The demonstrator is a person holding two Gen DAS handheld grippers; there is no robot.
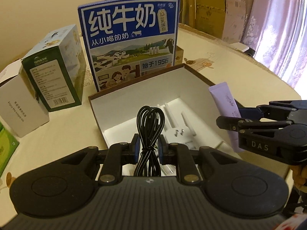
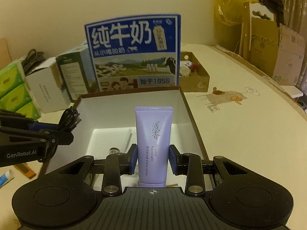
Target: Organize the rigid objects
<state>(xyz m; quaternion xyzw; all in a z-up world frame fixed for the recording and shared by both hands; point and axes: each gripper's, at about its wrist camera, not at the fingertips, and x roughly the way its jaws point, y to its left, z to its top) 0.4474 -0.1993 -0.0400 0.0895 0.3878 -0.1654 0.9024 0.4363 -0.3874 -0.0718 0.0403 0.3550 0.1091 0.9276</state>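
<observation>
My left gripper [image 1: 148, 149] is shut on a coiled black cable [image 1: 150, 122] and holds it over the open white-lined box [image 1: 134, 94]. A white plug-in device with antennas [image 1: 178, 126] lies in the box. My right gripper [image 2: 153, 158] is shut on an upright purple tube [image 2: 153, 140], above the box's near right part [image 2: 190, 111]. The tube also shows in the left wrist view [image 1: 226, 107], held by the right gripper [image 1: 233, 118]. The left gripper with the cable [image 2: 70, 119] shows at the left of the right wrist view.
A tall blue milk carton box [image 1: 132, 40] stands behind the open box. A green box [image 1: 55, 72] and a white box [image 1: 21, 105] lie to the left, with green tissue packs [image 2: 13, 94]. A small brown cardboard tray [image 2: 195, 76] sits behind at the right.
</observation>
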